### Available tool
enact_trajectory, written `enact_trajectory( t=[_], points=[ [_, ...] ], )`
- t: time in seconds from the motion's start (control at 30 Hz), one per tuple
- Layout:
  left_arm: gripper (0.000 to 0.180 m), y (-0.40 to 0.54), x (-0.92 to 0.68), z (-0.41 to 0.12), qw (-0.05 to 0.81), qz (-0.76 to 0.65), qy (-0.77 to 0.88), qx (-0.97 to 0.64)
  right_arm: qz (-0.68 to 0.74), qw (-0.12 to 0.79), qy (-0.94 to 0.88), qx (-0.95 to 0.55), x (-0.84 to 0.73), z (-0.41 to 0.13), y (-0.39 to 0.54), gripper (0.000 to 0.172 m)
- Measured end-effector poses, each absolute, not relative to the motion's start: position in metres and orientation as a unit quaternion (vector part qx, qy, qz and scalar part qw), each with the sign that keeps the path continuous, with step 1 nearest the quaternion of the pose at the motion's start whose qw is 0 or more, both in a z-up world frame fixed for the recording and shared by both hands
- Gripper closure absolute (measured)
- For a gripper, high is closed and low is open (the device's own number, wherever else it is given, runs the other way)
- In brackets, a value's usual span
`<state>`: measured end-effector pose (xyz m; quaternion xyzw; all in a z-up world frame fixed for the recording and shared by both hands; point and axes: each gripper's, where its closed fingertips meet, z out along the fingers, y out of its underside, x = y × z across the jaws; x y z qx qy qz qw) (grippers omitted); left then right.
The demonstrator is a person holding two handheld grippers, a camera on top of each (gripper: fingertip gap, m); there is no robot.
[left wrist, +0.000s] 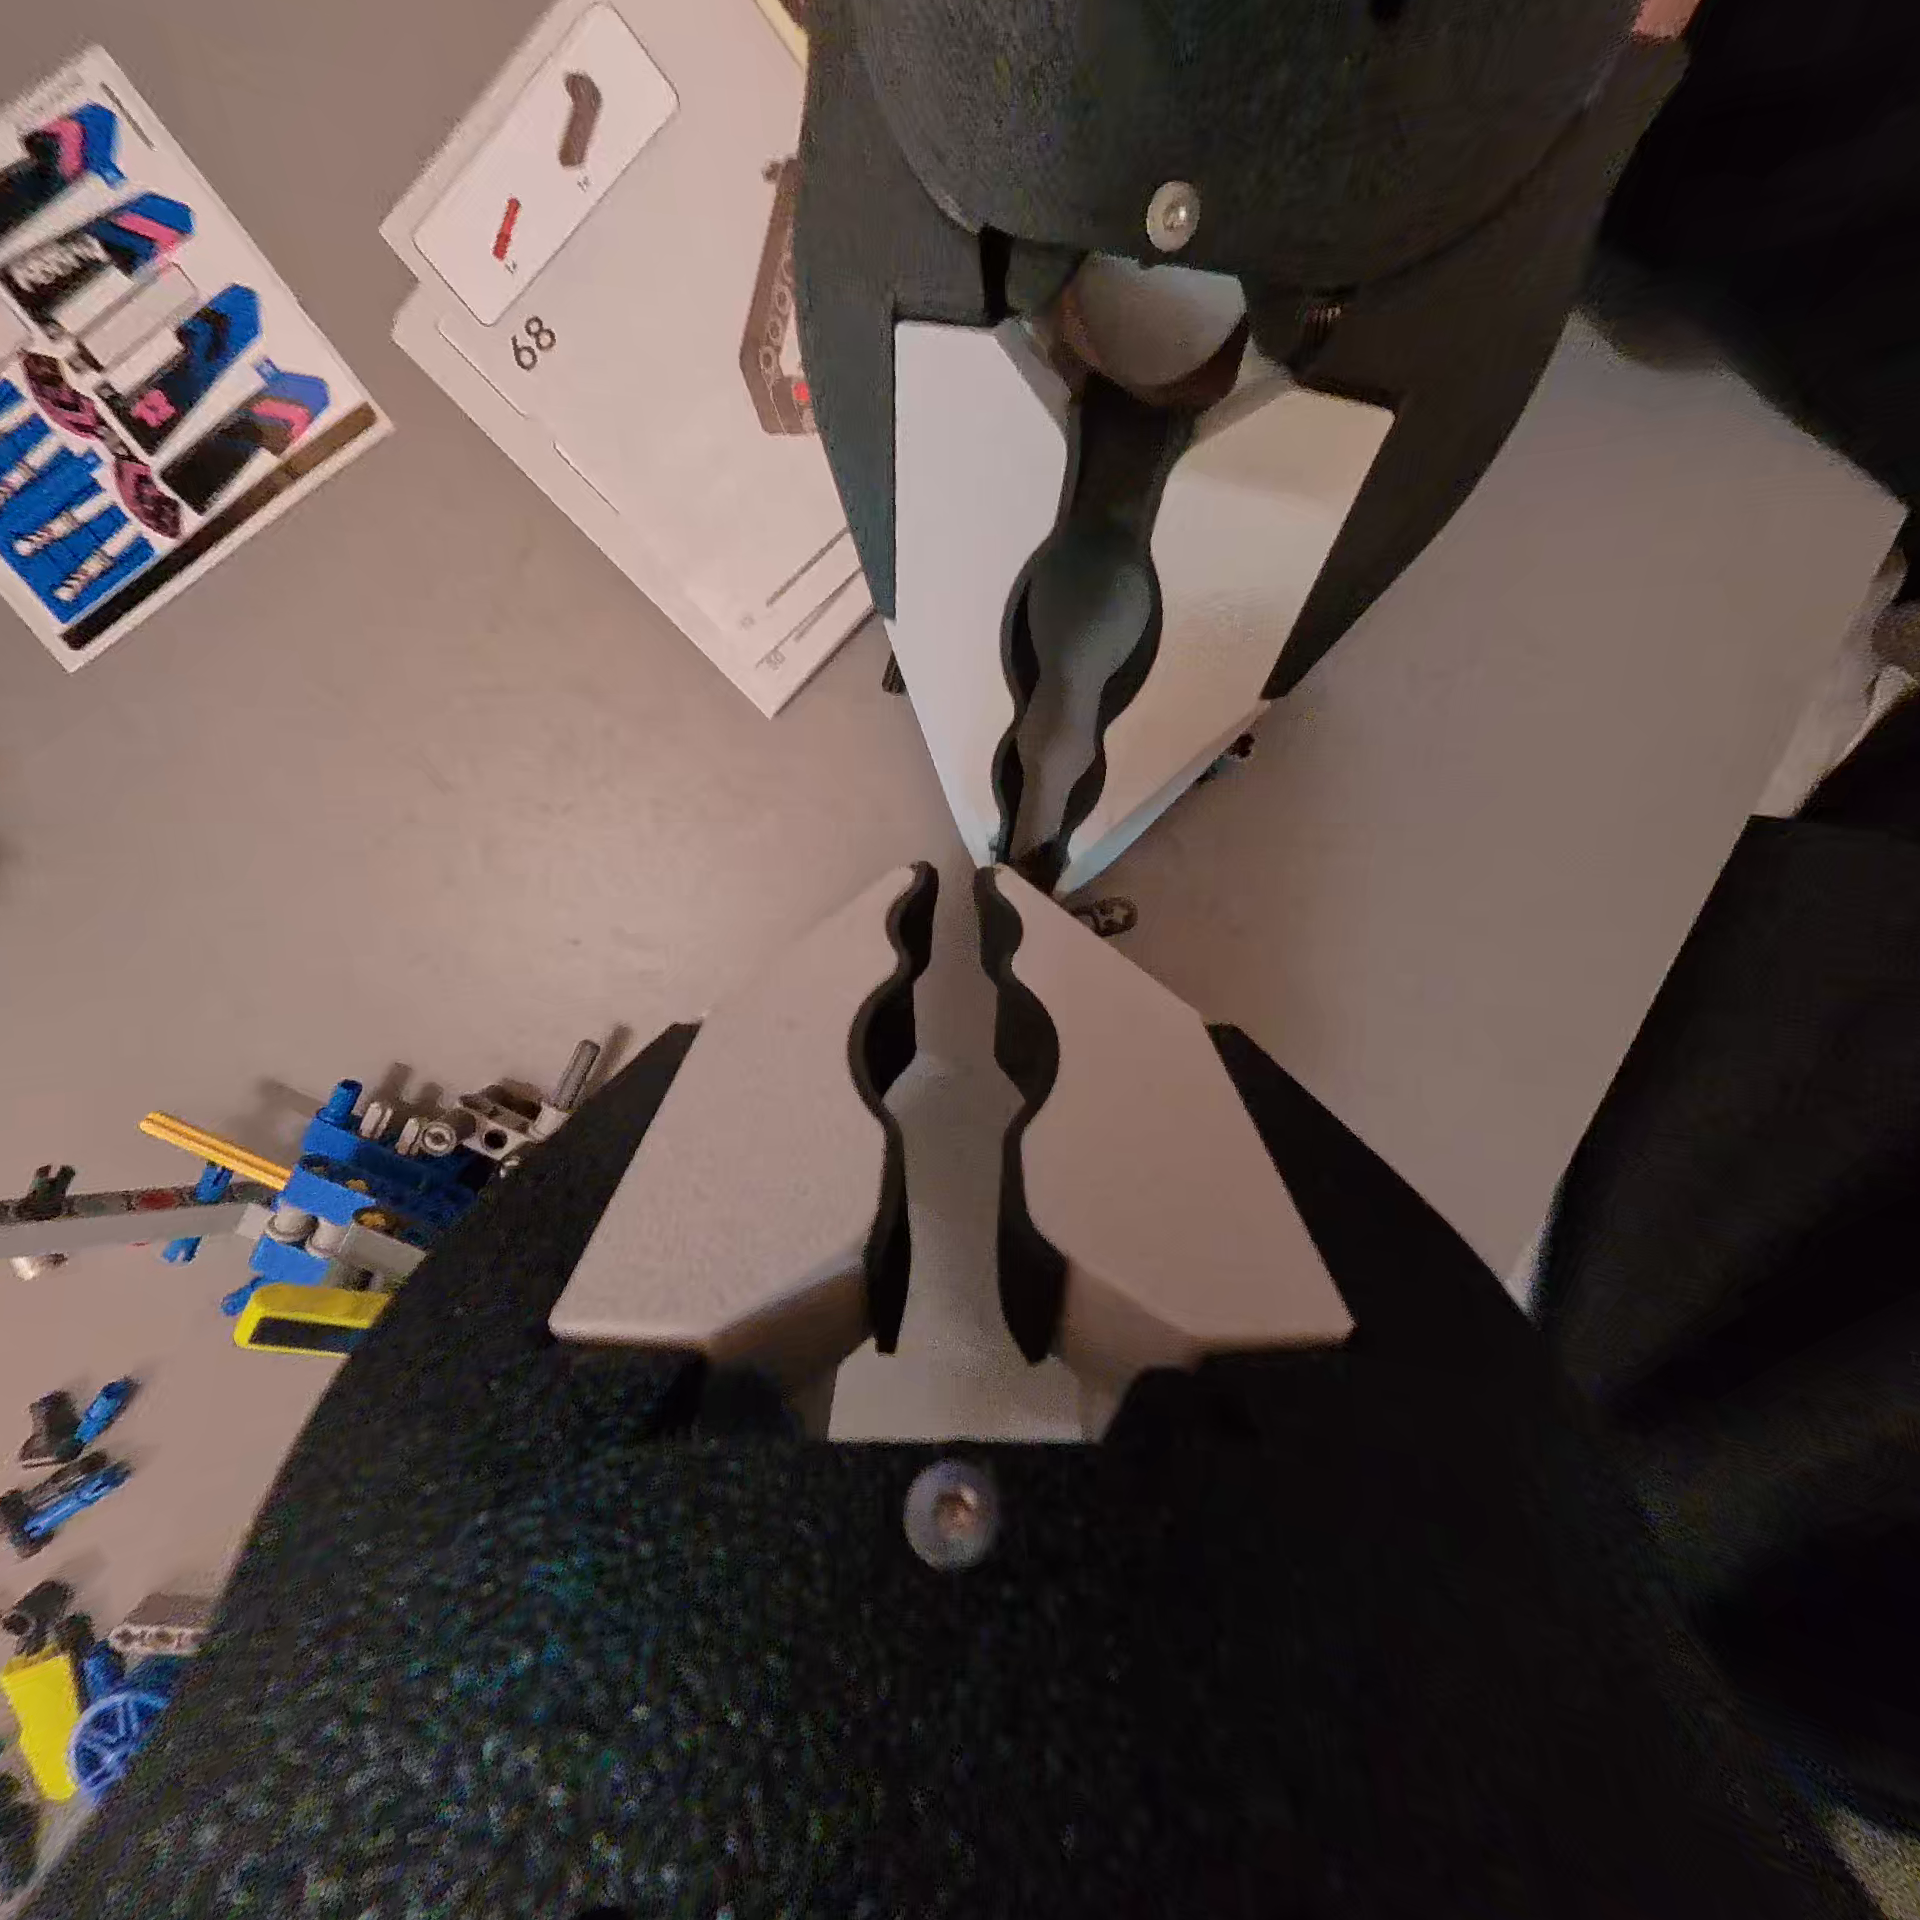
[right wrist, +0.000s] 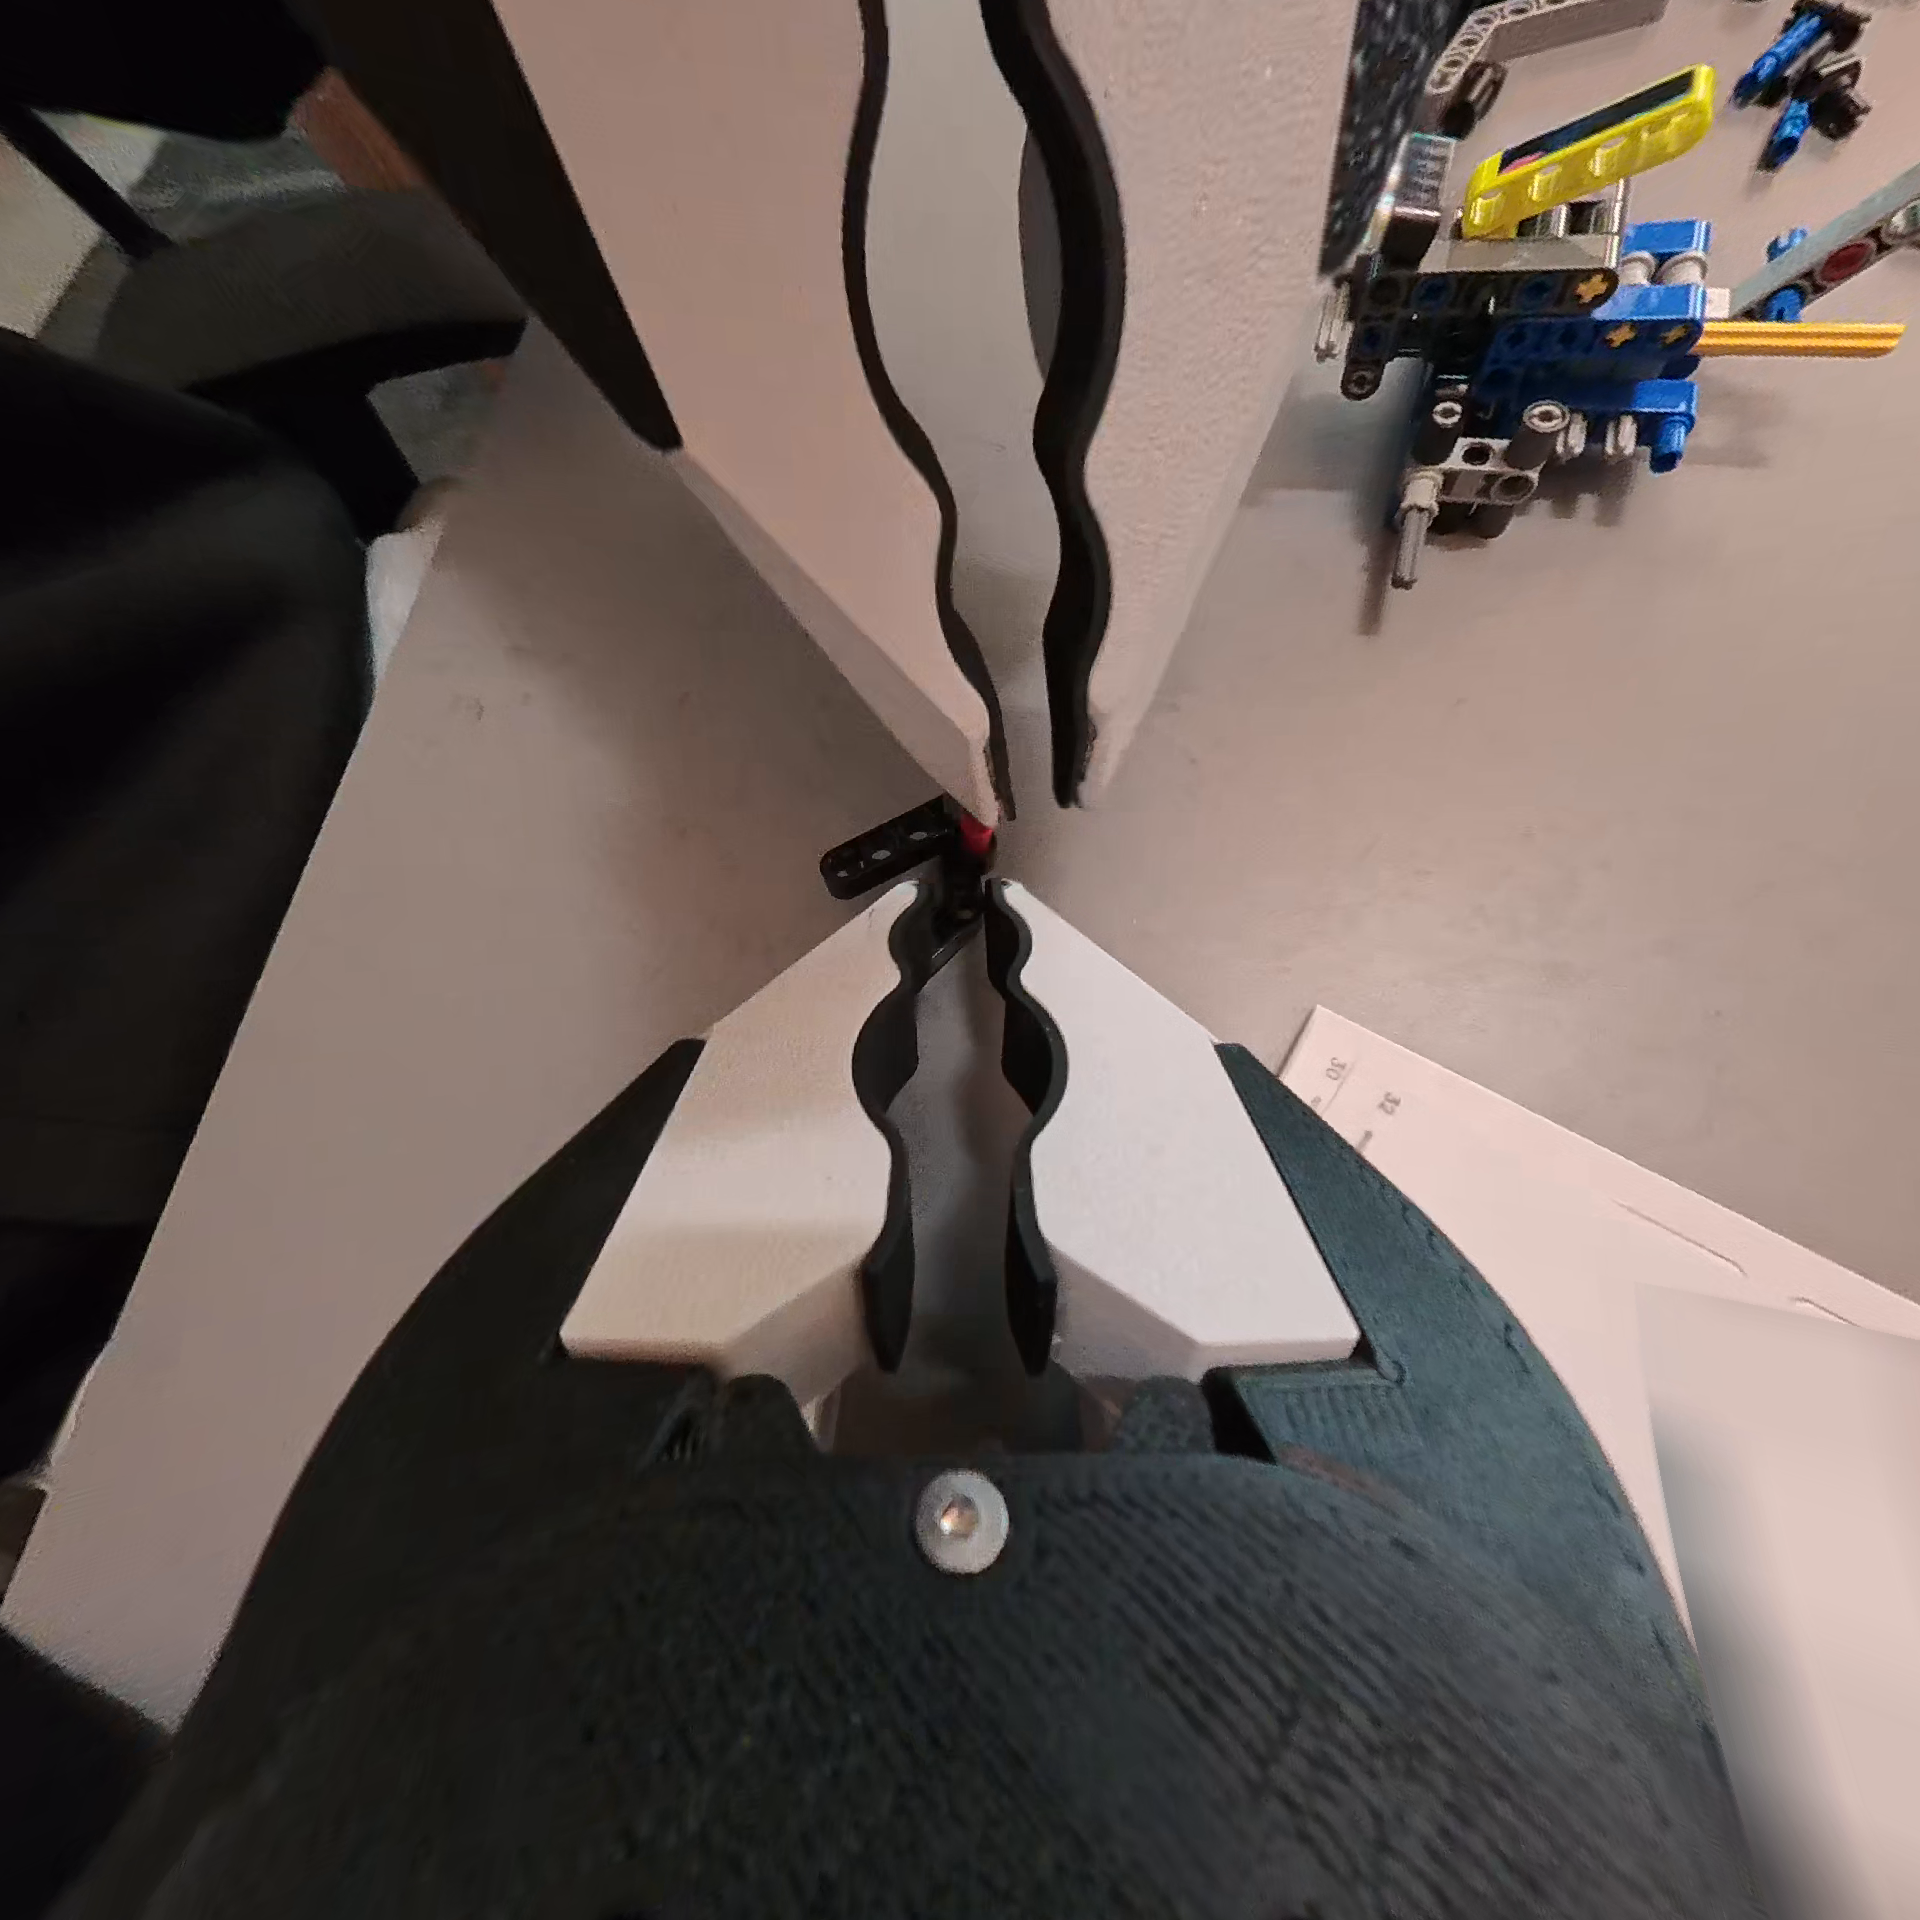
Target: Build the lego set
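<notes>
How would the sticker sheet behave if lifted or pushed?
The sticker sheet looks thin and lies flat, so it probably flops when lifted. Likely very light, it should slide on the table rather than tip.

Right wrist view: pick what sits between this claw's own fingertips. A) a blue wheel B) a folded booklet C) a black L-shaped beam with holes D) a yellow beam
C: the black L-shaped beam sits between the right claw fingertips, a red pin at its corner.
</notes>
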<state>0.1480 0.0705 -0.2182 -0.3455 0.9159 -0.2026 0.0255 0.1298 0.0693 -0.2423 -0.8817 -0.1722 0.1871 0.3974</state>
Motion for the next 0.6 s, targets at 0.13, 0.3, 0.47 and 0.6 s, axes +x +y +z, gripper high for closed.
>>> enact_trajectory(
  t=[0.13,0.3,0.47,0.6],
  points=[
    [0.175,0.0739,0.1432,-0.2233,-0.004,-0.151,0.926,-0.346,0.193,0.396,-0.165,-0.883,0.1309,-0.2425,0.0699,0.165],
    [0.176,0.0695,0.1417,-0.2266,-0.032,-0.13,0.922,-0.362,0.195,0.396,-0.147,-0.885,0.1352,-0.2428,0.0719,0.166],
    [0.18,0.0697,0.1425,-0.2286,-0.03,-0.124,0.919,-0.372,0.197,0.396,-0.143,-0.886,0.1356,-0.2427,0.0717,0.166],
    [0.18,0.0676,0.1391,-0.2283,-0.013,-0.137,0.946,-0.294,0.198,0.401,-0.132,-0.885,0.1385,-0.2407,0.0708,0.159]
  ],
)
